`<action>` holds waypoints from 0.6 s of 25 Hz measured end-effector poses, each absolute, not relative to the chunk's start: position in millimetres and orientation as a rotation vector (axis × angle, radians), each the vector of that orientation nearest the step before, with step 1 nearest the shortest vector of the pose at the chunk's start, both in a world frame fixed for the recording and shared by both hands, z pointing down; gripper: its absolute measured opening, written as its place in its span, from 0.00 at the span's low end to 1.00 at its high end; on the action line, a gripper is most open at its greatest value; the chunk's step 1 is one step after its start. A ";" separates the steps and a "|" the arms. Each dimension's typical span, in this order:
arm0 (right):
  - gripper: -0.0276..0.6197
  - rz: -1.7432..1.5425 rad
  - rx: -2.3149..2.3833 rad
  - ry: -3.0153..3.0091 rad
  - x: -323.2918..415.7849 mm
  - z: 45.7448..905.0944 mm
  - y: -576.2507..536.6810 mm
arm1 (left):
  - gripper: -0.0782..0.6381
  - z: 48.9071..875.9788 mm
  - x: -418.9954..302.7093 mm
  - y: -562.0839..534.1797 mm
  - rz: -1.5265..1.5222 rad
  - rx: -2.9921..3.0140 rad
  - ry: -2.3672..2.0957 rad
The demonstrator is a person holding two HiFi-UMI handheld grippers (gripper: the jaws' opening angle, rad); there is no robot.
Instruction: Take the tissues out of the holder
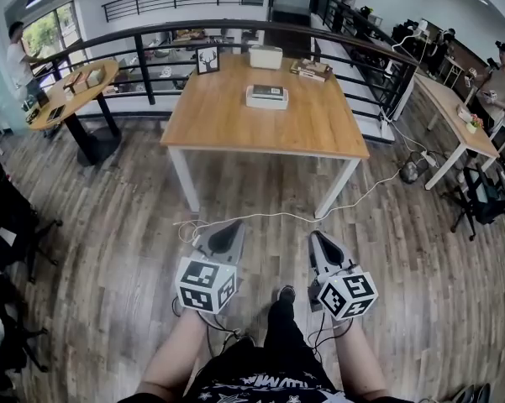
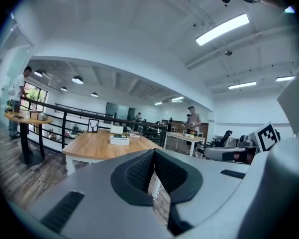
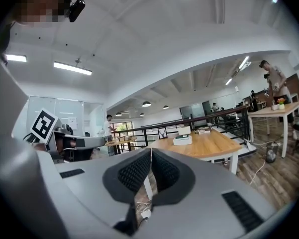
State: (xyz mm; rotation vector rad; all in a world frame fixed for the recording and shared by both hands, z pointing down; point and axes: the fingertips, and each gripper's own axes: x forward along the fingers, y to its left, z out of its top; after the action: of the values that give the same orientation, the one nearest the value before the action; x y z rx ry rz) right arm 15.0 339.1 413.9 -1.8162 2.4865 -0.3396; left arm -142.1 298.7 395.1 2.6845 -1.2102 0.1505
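The white tissue holder [image 1: 266, 96] lies in the middle of a wooden table [image 1: 235, 124], with a dark-topped pack in it. It also shows small and far off in the left gripper view [image 2: 119, 139] and the right gripper view [image 3: 182, 140]. My left gripper [image 1: 228, 227] and right gripper [image 1: 318, 238] hang side by side over the wooden floor, well short of the table's near edge and pointing towards it. Both are shut with nothing between the jaws, whose ribbed pads meet at the tips in the left gripper view [image 2: 153, 152] and the right gripper view [image 3: 150, 150].
At the back of the table stand a second white box [image 1: 265, 56], a framed deer picture [image 1: 207, 59] and stacked books [image 1: 311, 70]. A white cable [image 1: 260, 217] trails across the floor under the table's front. A round table [image 1: 71, 95] stands left, a long desk [image 1: 458, 116] right, and a black railing [image 1: 151, 44] behind.
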 end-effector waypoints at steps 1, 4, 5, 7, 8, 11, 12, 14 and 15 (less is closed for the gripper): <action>0.07 -0.351 -1.811 2.483 17.6 415.5 335.1 | 0.13 395.7 -139.9 296.0 0.157 2.686 -1.212; 0.07 -0.367 -1.794 2.487 26.1 417.1 318.9 | 0.13 396.2 -131.8 283.4 0.175 2.684 -1.222; 0.07 -0.370 -1.788 2.492 28.8 417.8 313.0 | 0.13 396.9 -129.1 278.5 0.179 2.683 -1.226; 0.07 -0.377 -1.775 2.498 33.8 420.0 301.2 | 0.13 399.1 -124.5 267.9 0.186 2.679 -1.235; 0.07 -0.380 -1.768 2.501 36.4 421.4 294.6 | 0.13 400.1 -122.4 261.9 0.188 2.676 -1.242; 0.07 -0.397 -1.751 2.501 46.6 424.9 270.9 | 0.13 401.2 -115.0 241.2 0.183 2.667 -1.263; 0.07 -0.404 -1.746 2.501 50.4 426.1 262.4 | 0.13 401.8 -112.0 234.2 0.183 2.666 -1.268; 0.07 -0.416 -1.736 2.509 57.2 428.7 245.7 | 0.13 404.7 -105.4 219.9 0.184 2.662 -1.274; 0.07 -0.421 -1.730 2.517 60.3 429.7 237.4 | 0.13 406.5 -101.9 212.4 0.187 2.658 -1.276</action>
State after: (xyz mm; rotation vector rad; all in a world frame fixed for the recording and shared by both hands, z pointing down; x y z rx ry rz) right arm 60.3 237.4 429.7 -1.7297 2.5168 -0.4213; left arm -101.9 212.4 406.5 2.6578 -1.2763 0.1866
